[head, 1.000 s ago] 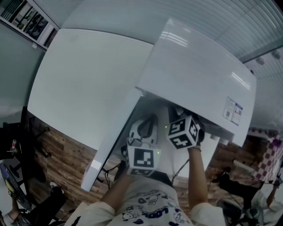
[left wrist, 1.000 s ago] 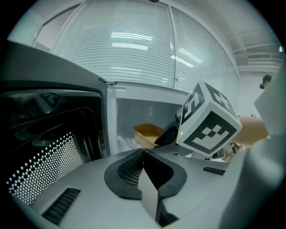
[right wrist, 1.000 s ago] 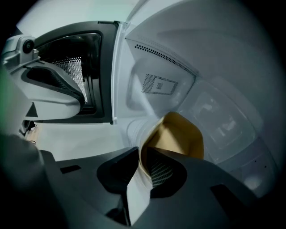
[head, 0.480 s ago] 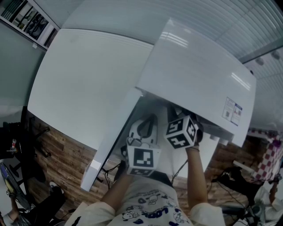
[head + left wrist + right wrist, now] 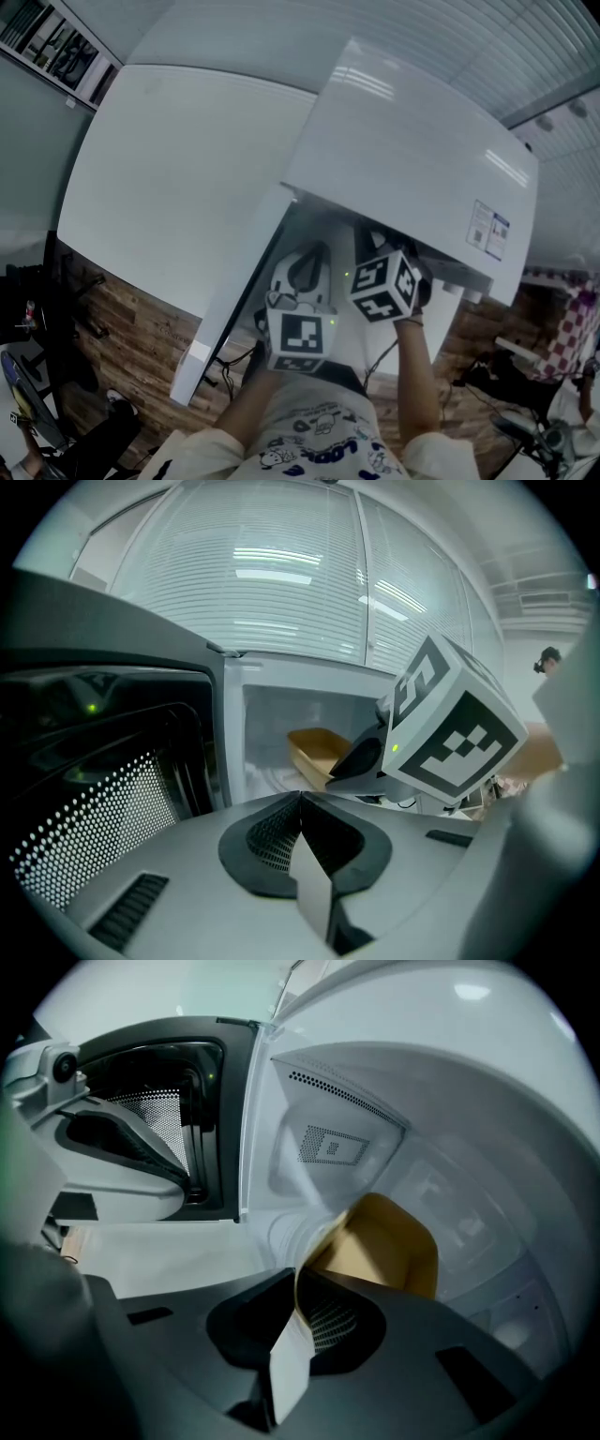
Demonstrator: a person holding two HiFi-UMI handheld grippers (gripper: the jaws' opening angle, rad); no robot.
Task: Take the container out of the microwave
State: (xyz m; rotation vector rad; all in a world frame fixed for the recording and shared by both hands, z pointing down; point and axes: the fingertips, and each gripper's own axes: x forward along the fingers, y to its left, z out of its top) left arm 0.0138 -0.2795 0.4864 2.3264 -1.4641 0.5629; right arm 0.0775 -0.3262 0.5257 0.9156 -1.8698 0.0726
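right gripper (image 5: pixel 298 1290): jaws just closed, now clamped on container (image 5: pixel 389 1241) rim, tub at 1 o'clock | container: inside microwave (image 5: pixel 375 1091) | left gripper (image 5: pixel 302 803): jaws together, empty | judged: grip made, withdrawal next

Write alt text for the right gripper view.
The right gripper, its jaws having just been closing, pinches the near rim of a tan container inside the white microwave. The door stands open at left, with the left gripper in front of it.
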